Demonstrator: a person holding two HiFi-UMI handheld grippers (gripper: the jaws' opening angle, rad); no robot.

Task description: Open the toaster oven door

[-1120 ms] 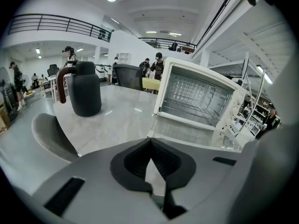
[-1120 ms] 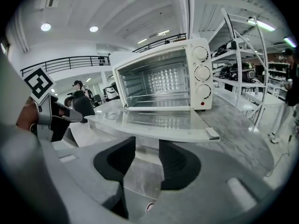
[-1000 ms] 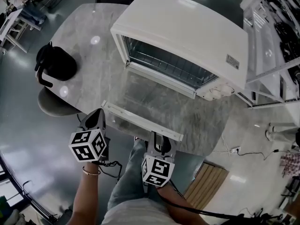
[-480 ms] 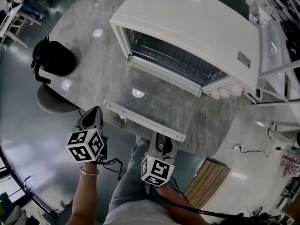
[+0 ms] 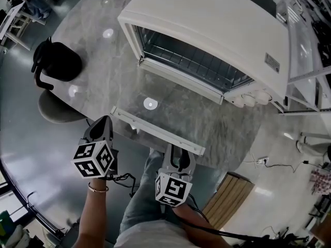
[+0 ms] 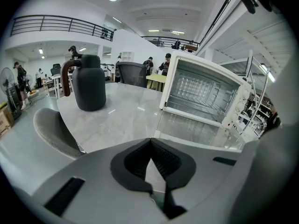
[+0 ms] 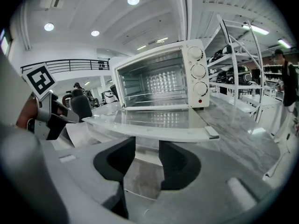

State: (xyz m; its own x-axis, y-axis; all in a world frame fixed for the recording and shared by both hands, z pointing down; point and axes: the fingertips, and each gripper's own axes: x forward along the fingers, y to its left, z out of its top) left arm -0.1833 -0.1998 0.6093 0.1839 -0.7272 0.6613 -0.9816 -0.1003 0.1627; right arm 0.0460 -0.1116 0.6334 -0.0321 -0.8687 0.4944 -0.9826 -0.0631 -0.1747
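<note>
The white toaster oven (image 5: 207,19) stands on the grey marble table (image 5: 98,87) with its glass door (image 5: 176,112) folded down flat and the wire rack inside showing. The door's white handle bar (image 5: 155,132) runs along the near edge. My right gripper (image 5: 178,153) sits just short of that bar, open, with nothing between its fingers; in the right gripper view the handle (image 7: 149,132) lies just beyond the right gripper (image 7: 147,155). My left gripper (image 5: 103,123) hangs off the door's left corner, shut and holding nothing, as the left gripper (image 6: 150,143) shows in its own view.
A black kettle (image 5: 57,61) stands at the table's left, with a grey chair (image 5: 54,110) tucked under the table edge near it. A white shelving rack (image 5: 310,45) rises right of the oven. The person's legs are below the table's near edge.
The head view has shifted slightly. The door lies open in all three frames and both grippers keep about the same places near its handle.
</note>
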